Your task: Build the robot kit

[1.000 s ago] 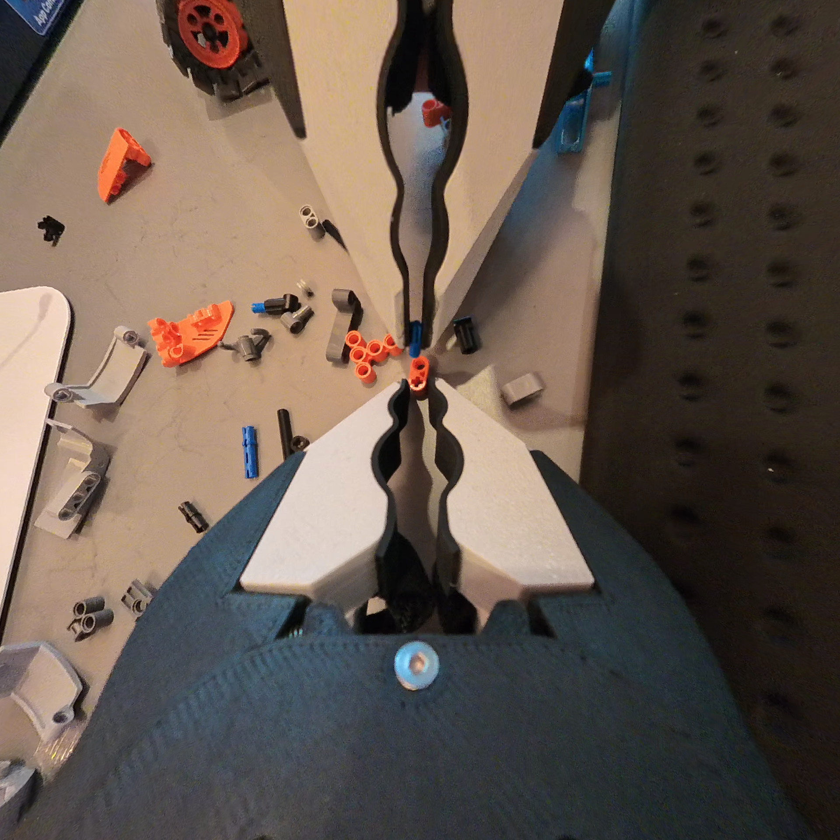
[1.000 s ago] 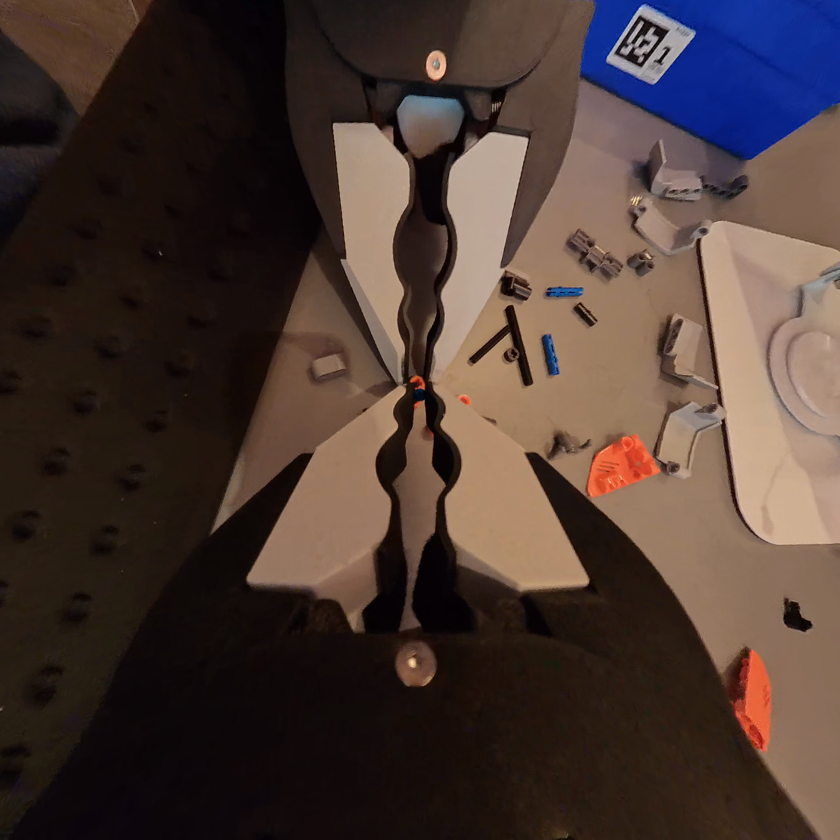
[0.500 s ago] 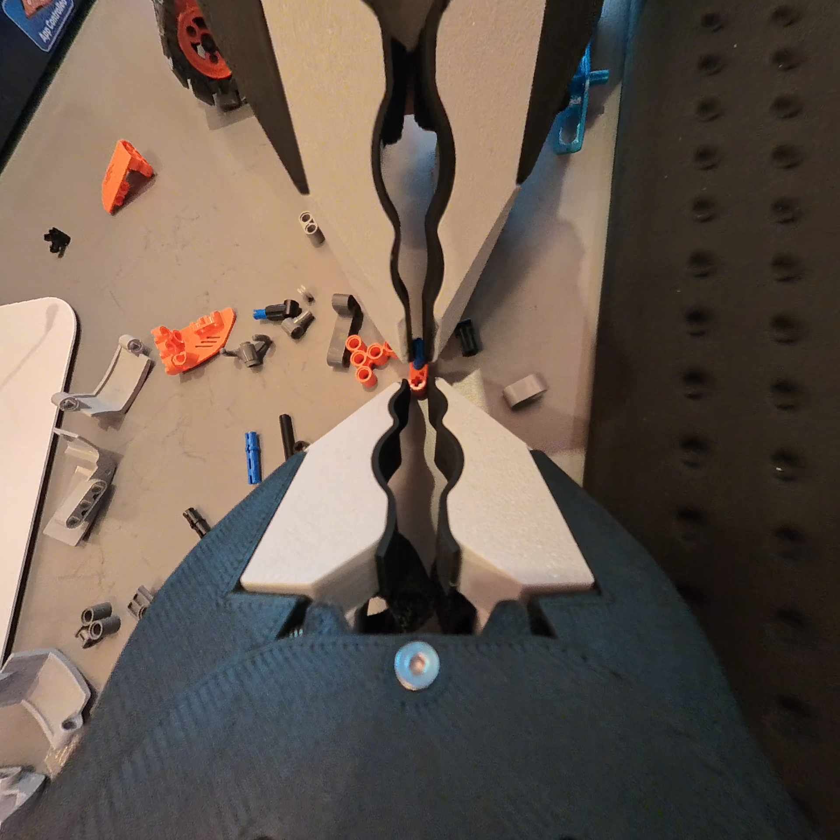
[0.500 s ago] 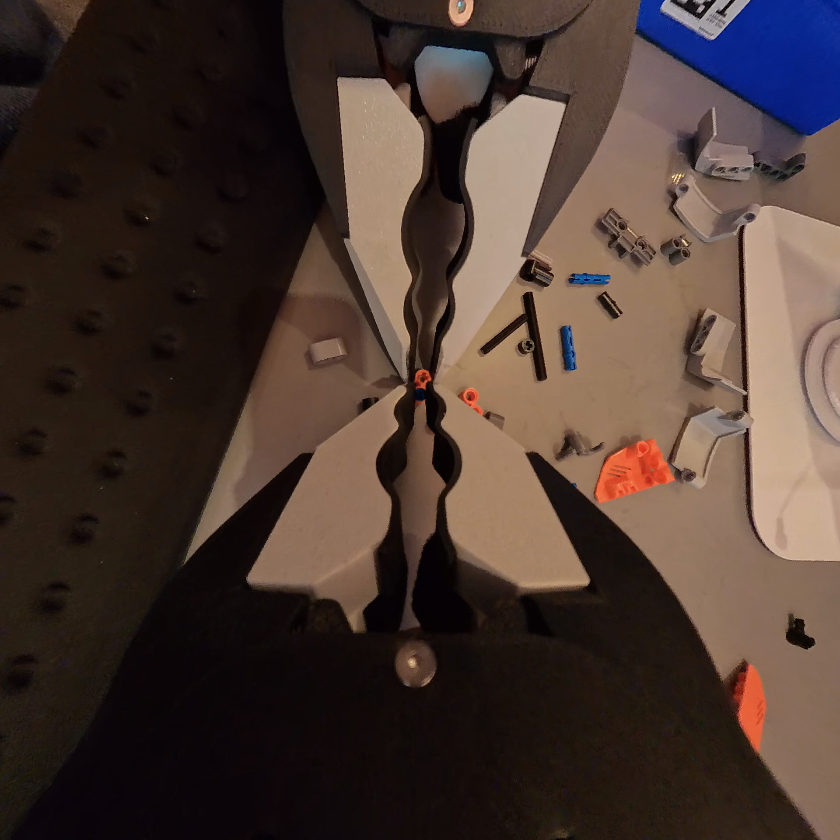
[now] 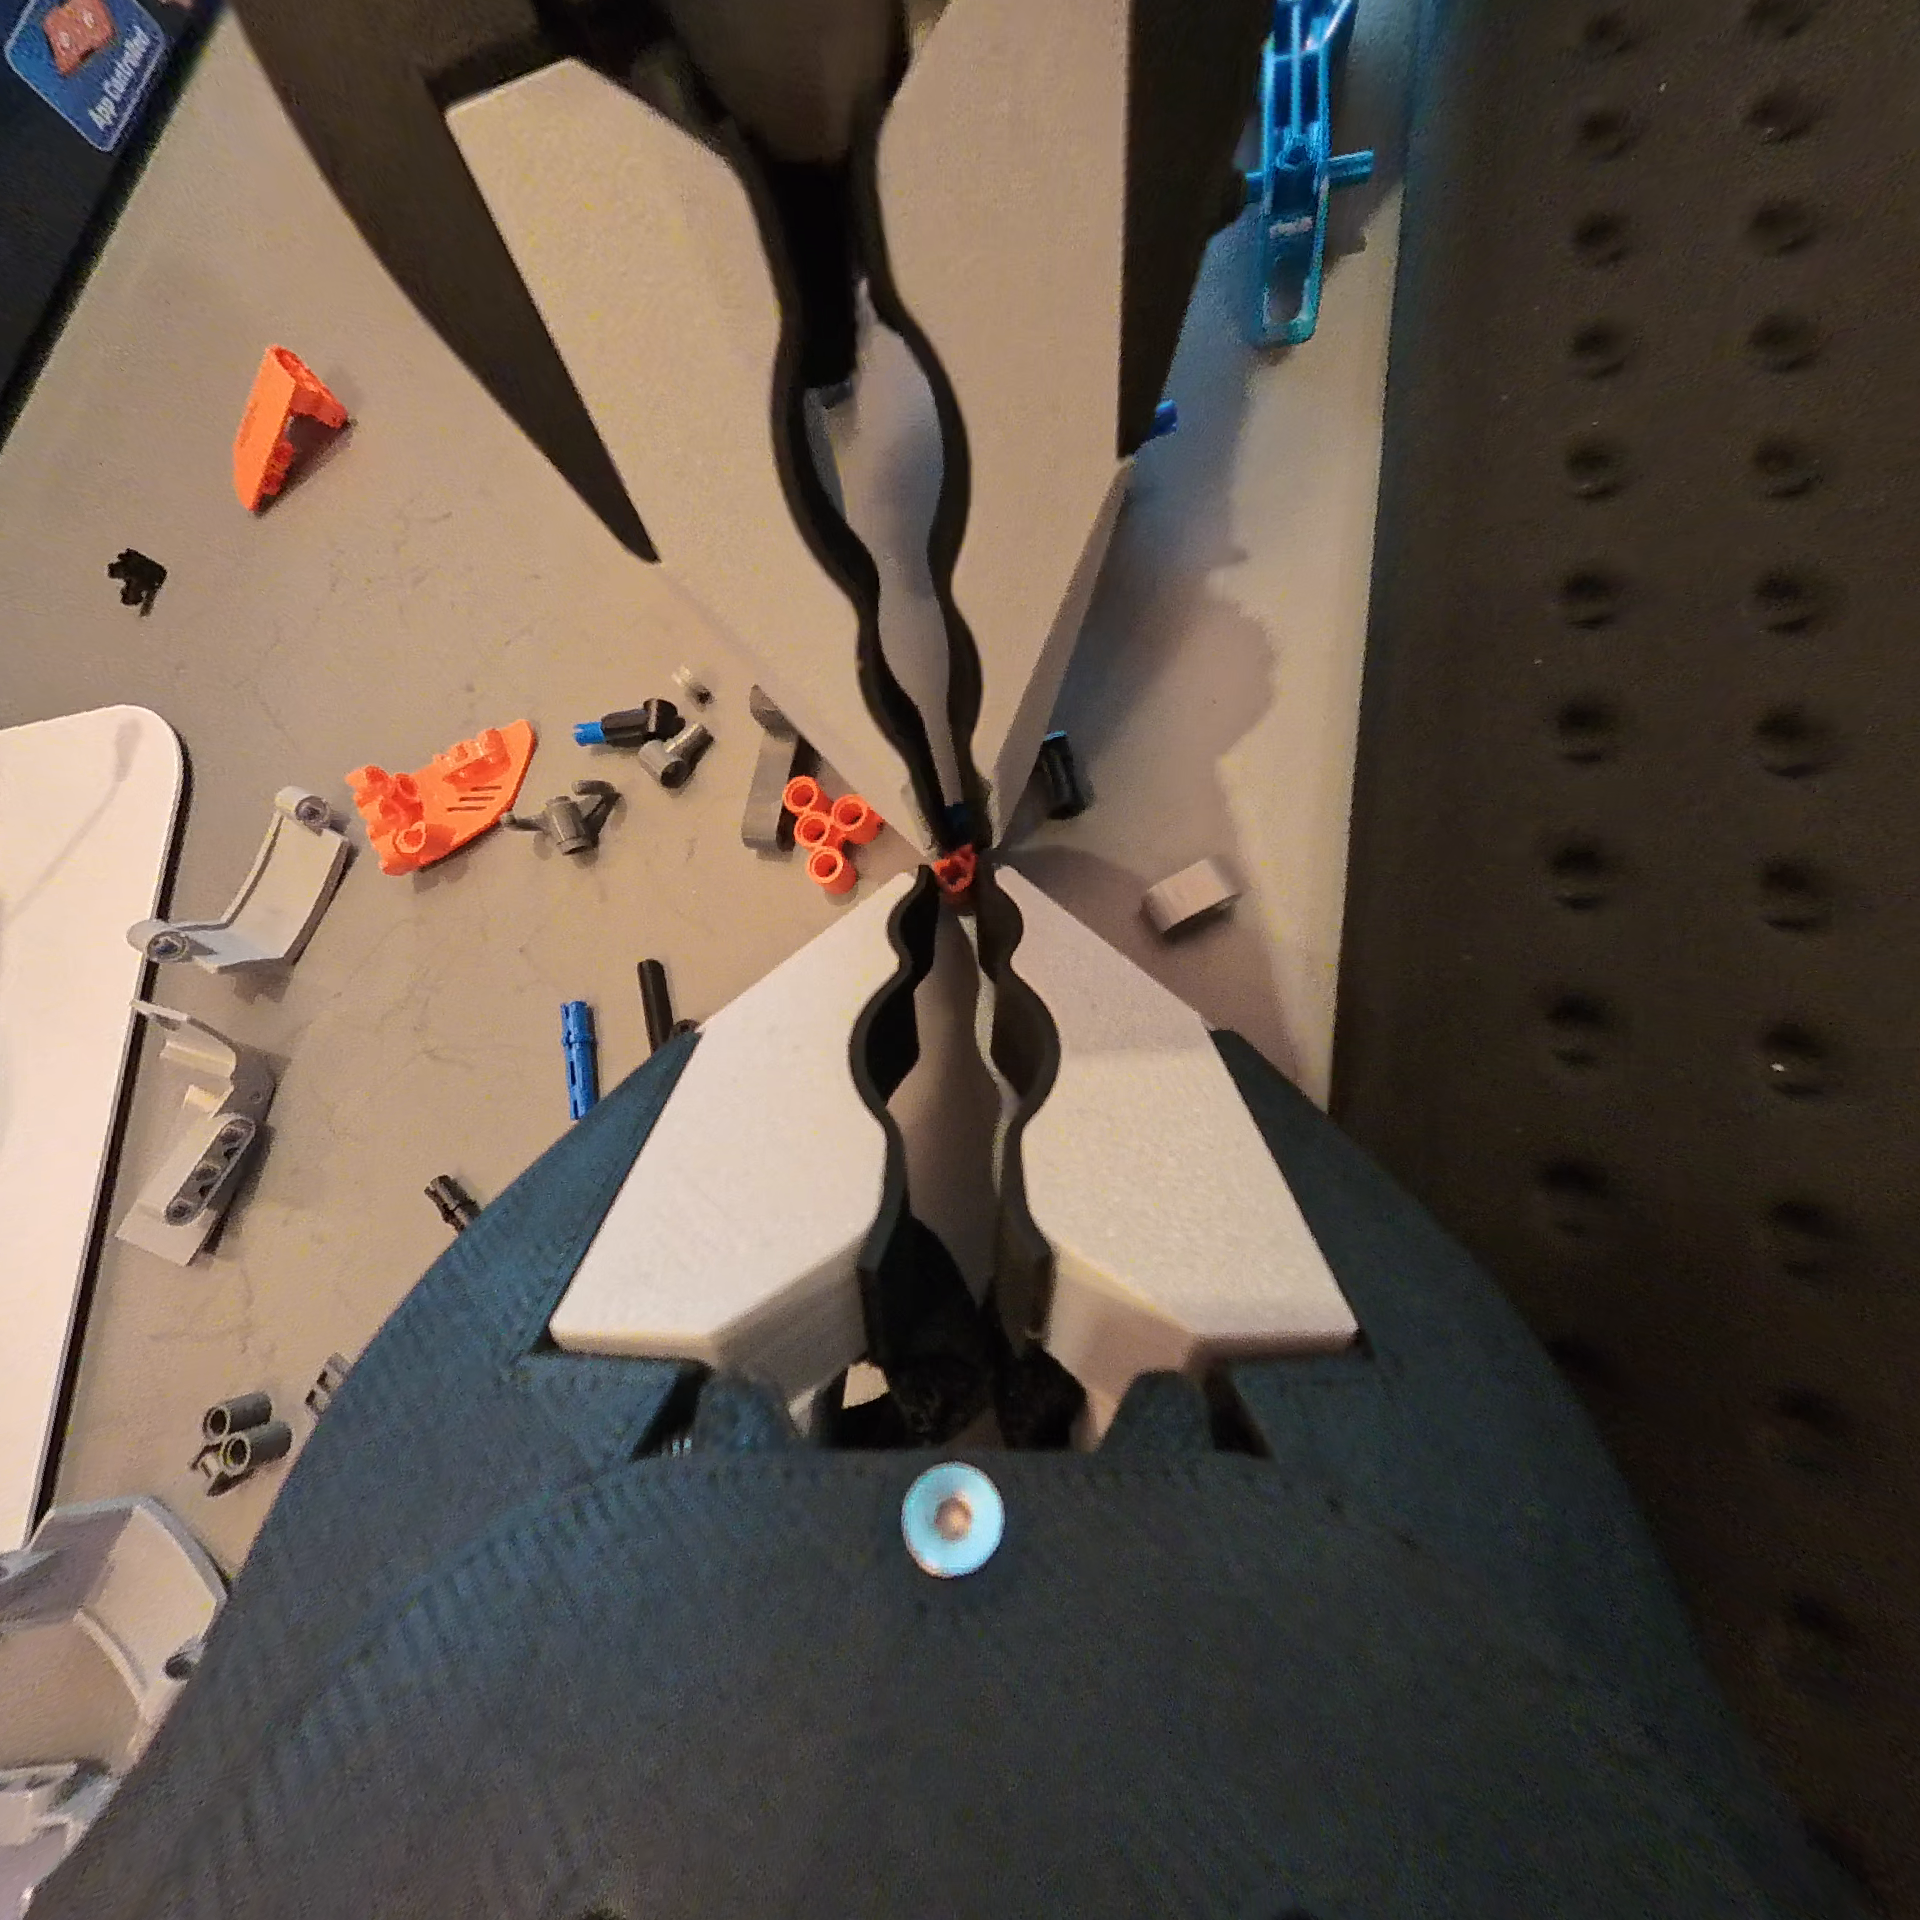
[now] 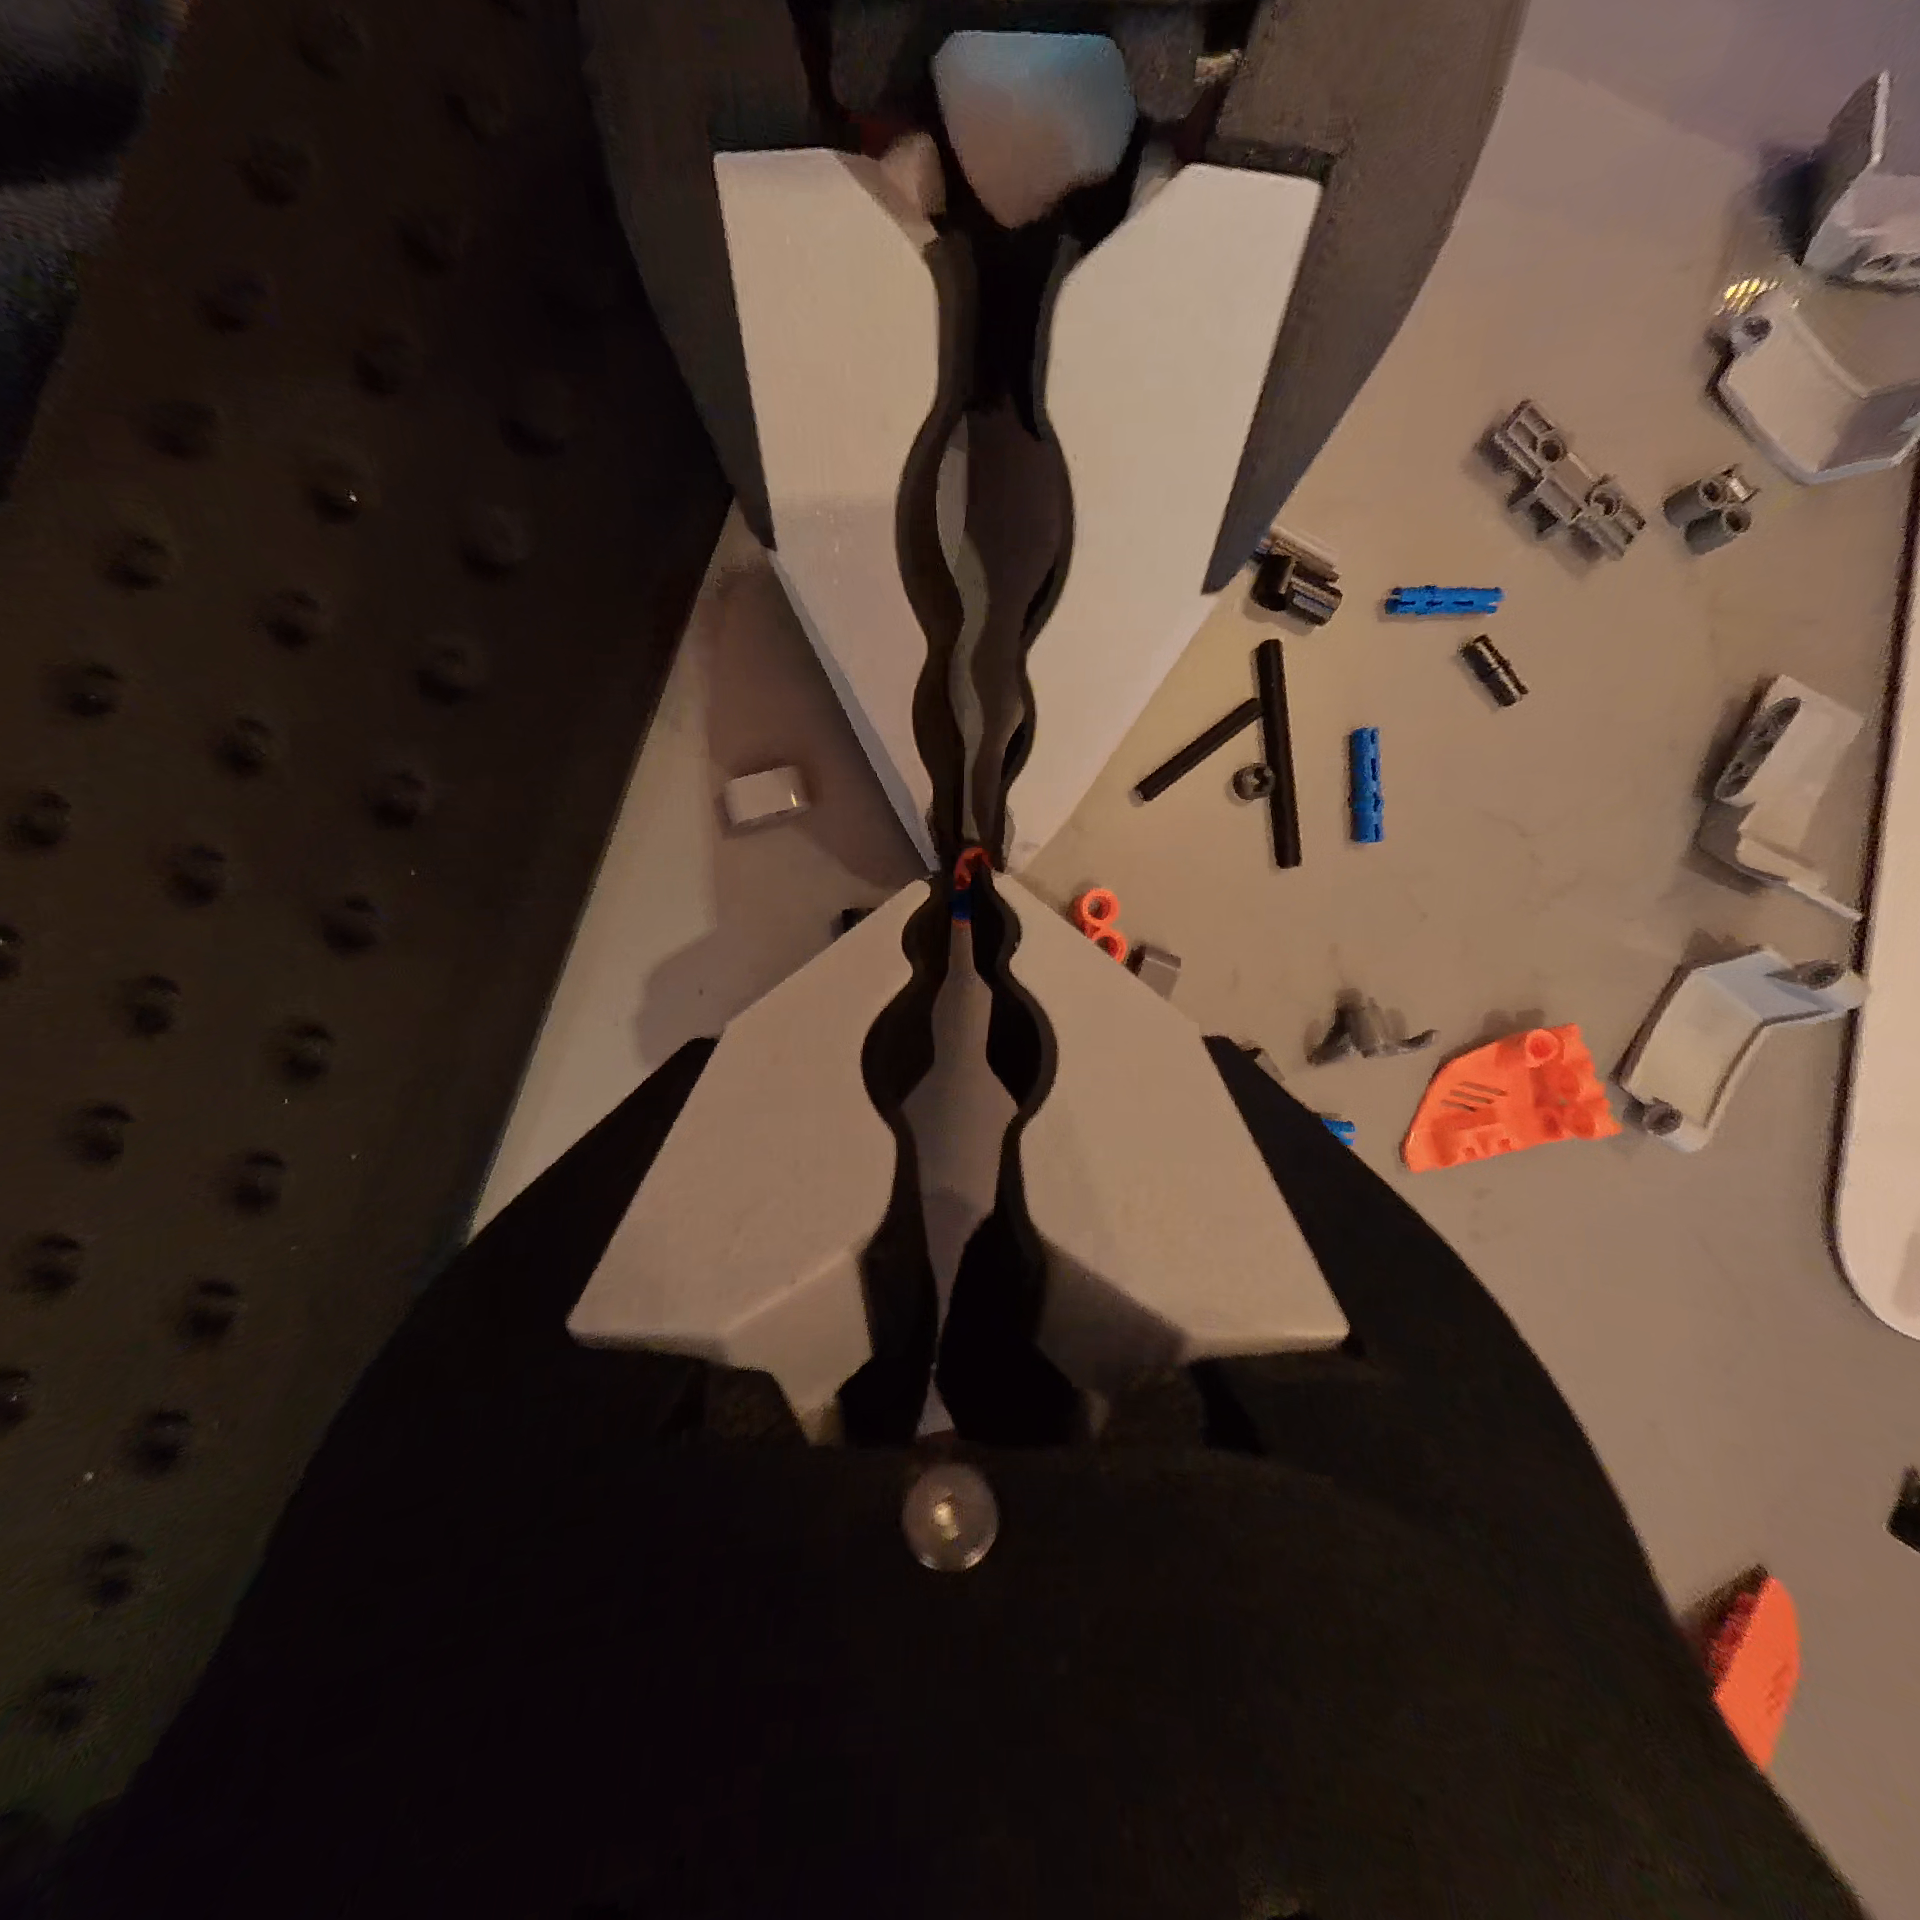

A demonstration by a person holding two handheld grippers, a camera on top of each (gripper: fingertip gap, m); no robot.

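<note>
- The left gripper (image 5: 954,883) is pinching a small orange plastic connector (image 5: 954,869); the right gripper (image 6: 964,902) is clamping a small blue plastic pin (image 6: 962,906), tips meeting.
- Any misalignment is risking either tiny piece popping out onto the grey tabletop (image 5: 416,623).

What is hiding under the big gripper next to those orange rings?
The orange rings lie beside the right gripper, which covers the grey table beneath. A black piece peeks out; anything else underneath is hidden.
</note>
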